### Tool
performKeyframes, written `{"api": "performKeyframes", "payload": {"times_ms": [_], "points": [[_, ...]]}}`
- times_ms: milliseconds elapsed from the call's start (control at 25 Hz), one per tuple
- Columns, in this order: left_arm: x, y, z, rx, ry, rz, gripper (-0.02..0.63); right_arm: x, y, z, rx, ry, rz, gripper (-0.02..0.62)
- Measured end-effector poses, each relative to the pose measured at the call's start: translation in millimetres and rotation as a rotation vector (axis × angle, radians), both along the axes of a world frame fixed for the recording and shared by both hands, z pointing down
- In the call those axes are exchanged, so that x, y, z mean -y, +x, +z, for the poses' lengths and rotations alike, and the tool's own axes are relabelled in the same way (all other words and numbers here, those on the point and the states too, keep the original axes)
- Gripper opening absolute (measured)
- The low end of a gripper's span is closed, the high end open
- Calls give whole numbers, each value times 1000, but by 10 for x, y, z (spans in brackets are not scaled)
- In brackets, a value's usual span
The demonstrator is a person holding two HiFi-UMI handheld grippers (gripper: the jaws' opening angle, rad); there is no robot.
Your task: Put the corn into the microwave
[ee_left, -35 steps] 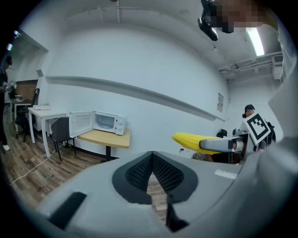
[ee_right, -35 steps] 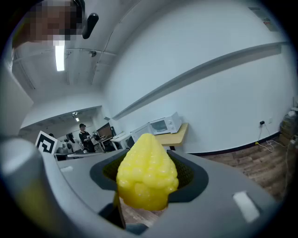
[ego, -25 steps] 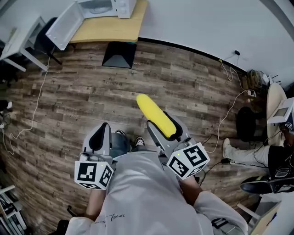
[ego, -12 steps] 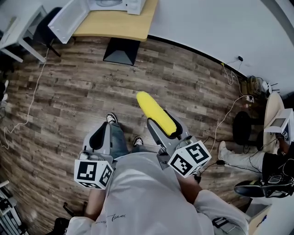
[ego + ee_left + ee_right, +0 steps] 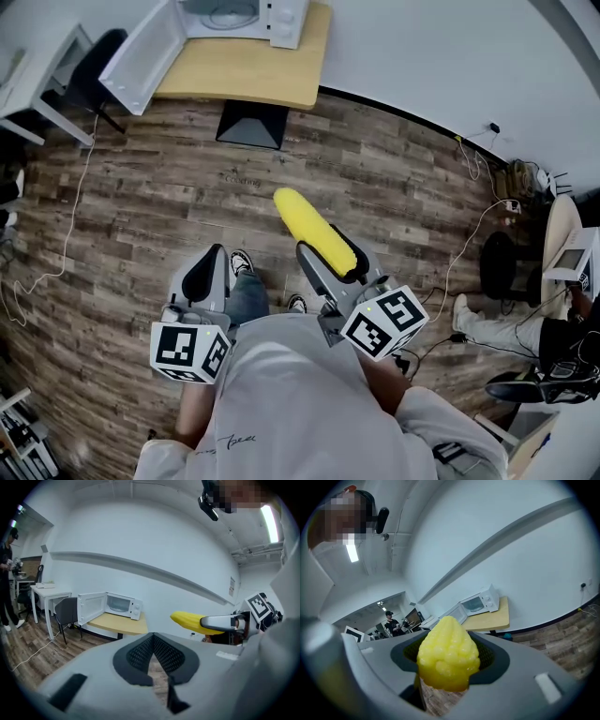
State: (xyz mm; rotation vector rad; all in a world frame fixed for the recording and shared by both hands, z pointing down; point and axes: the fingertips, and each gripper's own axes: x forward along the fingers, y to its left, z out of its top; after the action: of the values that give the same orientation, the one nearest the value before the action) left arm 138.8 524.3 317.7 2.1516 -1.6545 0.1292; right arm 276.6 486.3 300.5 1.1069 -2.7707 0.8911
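**A:** Status on the corn?

**B:** Pickup's done. Your right gripper [image 5: 330, 251] is clamped on the corn [image 5: 314, 230], jaws set wide around its butt end. The tip sticks out forward over the wood floor [image 5: 141, 216]. In the right gripper view the grip looks solid: the corn fills the gap, with a pad on each side.

**A:** Left?

**B:** Your left gripper [image 5: 210, 267] is closed on nothing, pads tip to tip, held beside the right one. It has no job in this that I can see.

**A:** How far off is the microwave?

**B:** Well apart. The microwave [image 5: 246, 13] sits on a light wooden table [image 5: 253, 75] against the wall, at the top edge of the head view. There's bare floor between it and you. Its door [image 5: 139, 52] stands wide open to the left, so there's no opening step left.

**A:** What's remaining?

**B:** My read: cross the floor, feed the corn through the opening, let go, back out. I'd call it about a third in. Closing the door isn't in the task.

**A:** Cavity clear?

**B:** Probably. I see what looks like the turntable, but it's too small and cropped from here to be sure. Check when you're closer.
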Motion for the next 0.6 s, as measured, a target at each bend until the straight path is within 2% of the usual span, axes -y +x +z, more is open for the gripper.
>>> {"api": "performKeyframes", "payload": {"times_ms": [360,600], "points": [[519,-630,-198,33,49,27,-11,489,-697,-200,15,42,1,262],[771,-1020,-254,24,71,32,-11,754,-1074,-290,18,69,12,262]]}}
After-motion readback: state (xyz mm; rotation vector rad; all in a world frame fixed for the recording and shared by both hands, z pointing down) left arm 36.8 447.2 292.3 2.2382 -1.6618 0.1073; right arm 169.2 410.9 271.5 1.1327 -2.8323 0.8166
